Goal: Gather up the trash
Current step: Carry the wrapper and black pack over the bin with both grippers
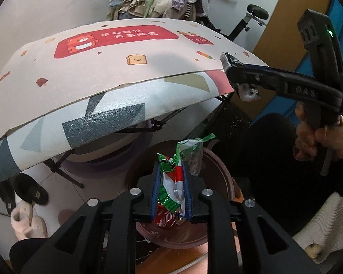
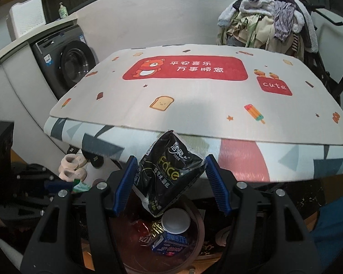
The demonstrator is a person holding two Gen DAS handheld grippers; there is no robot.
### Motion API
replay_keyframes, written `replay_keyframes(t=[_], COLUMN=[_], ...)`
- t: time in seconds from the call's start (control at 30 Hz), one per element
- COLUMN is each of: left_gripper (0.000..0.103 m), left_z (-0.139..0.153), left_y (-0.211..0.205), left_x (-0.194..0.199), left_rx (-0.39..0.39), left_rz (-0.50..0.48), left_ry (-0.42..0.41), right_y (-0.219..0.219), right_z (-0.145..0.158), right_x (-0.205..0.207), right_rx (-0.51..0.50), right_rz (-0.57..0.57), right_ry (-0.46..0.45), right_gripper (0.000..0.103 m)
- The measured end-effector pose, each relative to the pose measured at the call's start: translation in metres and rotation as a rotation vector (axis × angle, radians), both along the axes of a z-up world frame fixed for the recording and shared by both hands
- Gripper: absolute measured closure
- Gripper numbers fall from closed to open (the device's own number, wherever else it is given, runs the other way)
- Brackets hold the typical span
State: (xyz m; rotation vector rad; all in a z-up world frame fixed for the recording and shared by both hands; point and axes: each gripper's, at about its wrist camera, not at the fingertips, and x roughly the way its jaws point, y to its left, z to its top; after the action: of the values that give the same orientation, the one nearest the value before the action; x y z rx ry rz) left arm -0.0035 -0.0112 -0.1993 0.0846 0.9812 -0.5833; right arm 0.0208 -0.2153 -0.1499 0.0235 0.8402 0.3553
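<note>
glossy plastic wrapper (image 1: 171, 178) — matt table mat (image 2: 194, 105)

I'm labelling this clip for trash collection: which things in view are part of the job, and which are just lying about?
Part of the job:
- green and red wrapper in the left hand-held gripper
- black tissue pack in the right hand-held gripper
- brown bin

Lying about:
- slippers
- clothes pile
- washing machine

The left gripper (image 1: 170, 183) covers much of the green-and-red wrapper (image 1: 171, 178). The black tissue pack (image 2: 169, 173) hides part of the bin (image 2: 195, 233), and small print there stays unreadable.
</note>
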Motion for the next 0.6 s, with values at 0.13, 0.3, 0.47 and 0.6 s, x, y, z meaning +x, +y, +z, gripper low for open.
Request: replay_keyframes(t=[0.13,0.3,0.47,0.6], left_gripper=[0.08,0.045,0.029,0.023], left_z=[-0.001,0.007,0.01,0.009], left_y=[-0.002,-0.006,-0.009,-0.003], left_x=[-0.007,-0.014,-0.016,-0.012], left_rx=[0.009,0.003,0.014,0.01], left_rz=[-0.015,-0.035,-0.031,0.005], left_ry=[-0.016,-0.069,-0.103,-0.094], right_y=[-0.005,-0.005,0.006,0.012], right_z=[-0.008,-0.013,-0.024,-0.029], right_x=[-0.022,-0.035,-0.03,-0.028], right_rx=[0.003,0.002,-0.04,-0.058], right_rz=[-0.005,0.011,0.043,0.063], right_ry=[0.0,-0.006,0.029,0.038], right_gripper=[0.041,0.041,0.041,0.04])
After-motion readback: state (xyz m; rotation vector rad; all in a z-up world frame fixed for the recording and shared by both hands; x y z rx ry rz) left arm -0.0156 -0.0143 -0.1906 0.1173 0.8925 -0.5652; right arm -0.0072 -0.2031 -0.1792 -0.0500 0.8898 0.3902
